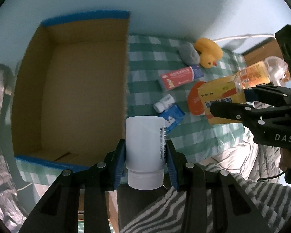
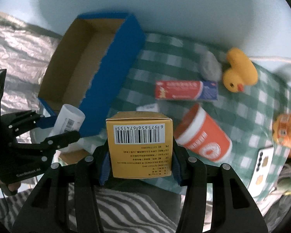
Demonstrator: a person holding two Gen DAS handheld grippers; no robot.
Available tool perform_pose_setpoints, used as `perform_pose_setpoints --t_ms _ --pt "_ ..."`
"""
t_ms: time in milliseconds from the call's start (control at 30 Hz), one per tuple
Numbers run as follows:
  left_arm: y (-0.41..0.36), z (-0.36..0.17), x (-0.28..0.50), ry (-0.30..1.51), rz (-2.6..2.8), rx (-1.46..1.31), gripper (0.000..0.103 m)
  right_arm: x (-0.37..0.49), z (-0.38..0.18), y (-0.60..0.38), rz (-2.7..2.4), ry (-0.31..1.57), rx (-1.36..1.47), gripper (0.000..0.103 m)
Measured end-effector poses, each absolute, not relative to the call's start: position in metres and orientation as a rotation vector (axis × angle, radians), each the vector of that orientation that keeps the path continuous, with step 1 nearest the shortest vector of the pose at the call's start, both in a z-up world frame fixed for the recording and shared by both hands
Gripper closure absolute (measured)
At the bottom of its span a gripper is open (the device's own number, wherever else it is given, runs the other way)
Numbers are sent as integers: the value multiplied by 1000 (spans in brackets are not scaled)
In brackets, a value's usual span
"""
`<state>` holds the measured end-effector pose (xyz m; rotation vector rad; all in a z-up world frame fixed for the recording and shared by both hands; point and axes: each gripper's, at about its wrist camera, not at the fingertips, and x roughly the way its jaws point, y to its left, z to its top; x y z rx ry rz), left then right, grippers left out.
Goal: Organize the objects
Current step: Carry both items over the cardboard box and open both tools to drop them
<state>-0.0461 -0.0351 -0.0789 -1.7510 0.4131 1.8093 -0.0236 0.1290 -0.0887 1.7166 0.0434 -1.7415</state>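
My left gripper (image 1: 145,151) is shut on a white plastic bottle (image 1: 144,151), held above the near right corner of an open blue cardboard box (image 1: 67,89). My right gripper (image 2: 139,155) is shut on a yellow carton (image 2: 139,143) with a barcode on top, held above the checked cloth. In the left wrist view the right gripper (image 1: 229,101) with the yellow carton (image 1: 221,97) is at the right. In the right wrist view the left gripper (image 2: 58,128) with the bottle (image 2: 67,120) is at the left, beside the blue box (image 2: 110,73).
On the green checked cloth (image 2: 242,116) lie a yellow rubber duck (image 2: 238,73), a grey object (image 2: 209,66), a red and blue tube box (image 2: 186,92), an orange cup (image 2: 203,137) on its side, an orange bottle (image 2: 287,132) and a phone (image 2: 261,169). A small white bottle (image 1: 164,103) and a blue packet (image 1: 171,117) lie near the box.
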Motion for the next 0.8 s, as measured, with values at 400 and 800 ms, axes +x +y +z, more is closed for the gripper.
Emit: perform_pose_setpoints --t_ms 400,800 --pt "-86 -74 -79 330 1906 -1776 63 -33 -75 51 -1683 123 1652 52" --pt "-115 -86 -112 348 1882 -1799 63 -40 -80 -18 -1640 184 1648 52"
